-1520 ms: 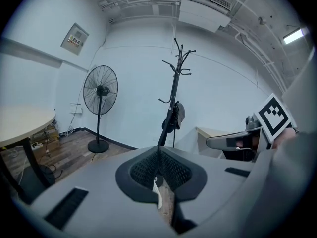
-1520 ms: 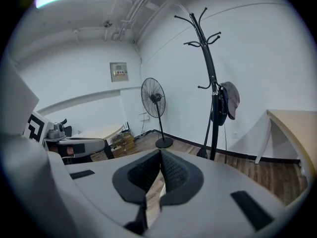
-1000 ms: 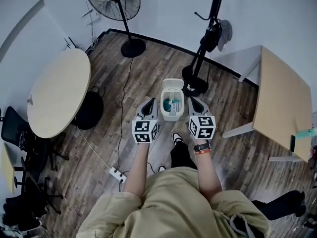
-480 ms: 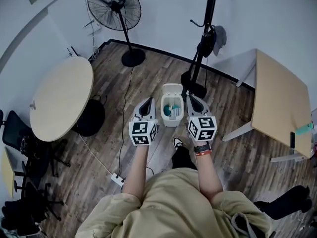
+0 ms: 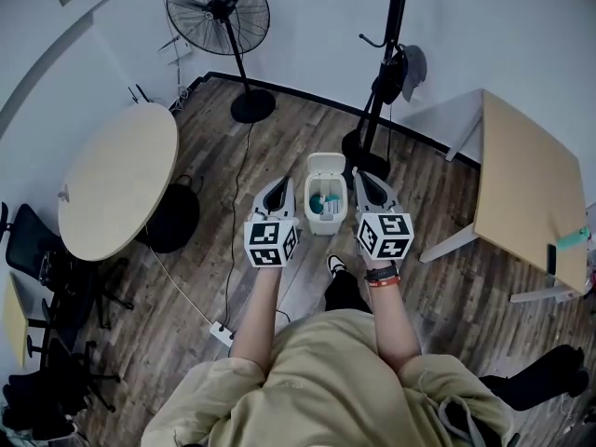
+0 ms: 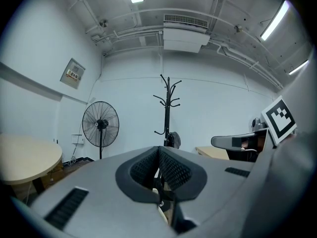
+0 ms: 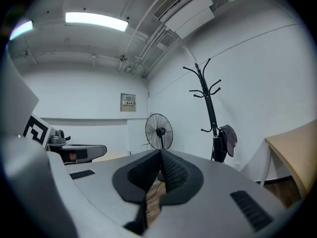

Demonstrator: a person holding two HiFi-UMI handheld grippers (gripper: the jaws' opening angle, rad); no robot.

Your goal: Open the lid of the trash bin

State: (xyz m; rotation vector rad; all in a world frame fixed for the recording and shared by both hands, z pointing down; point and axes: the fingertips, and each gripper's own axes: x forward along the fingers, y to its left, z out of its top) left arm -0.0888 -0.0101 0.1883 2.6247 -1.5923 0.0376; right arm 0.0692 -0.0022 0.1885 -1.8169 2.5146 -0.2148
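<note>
Trash bin (image 5: 325, 222): white, stood on the wood floor (image 5: 279, 138) just ahead of the person's shoe (image 5: 333, 262), close to the base of the coat stand (image 5: 389, 63). Lid (image 5: 326, 165) was up, swung to the far side, and the inside lay open to the head view. A teal item (image 5: 318, 203) showed inside; I could not tell what it was.

Left gripper (image 5: 281, 184) sat just left of the bin in the head view and right gripper (image 5: 362, 177) just right of it, the bin between them. Whether either touched the bin could not be judged from that view.

Left gripper (image 6: 159, 151): ribbed pads pressed together at the tip, nothing held. Right gripper (image 7: 161, 153): the same, pads meeting with nothing between them. Both pointed level toward the wall.

Surroundings: floor fan (image 5: 219, 12) at the far wall, left of the coat stand. Round table (image 5: 116, 180) well to the left, rectangular table (image 5: 526, 184) to the right. Power strip (image 5: 222, 333) on the floor near the person's left side.
</note>
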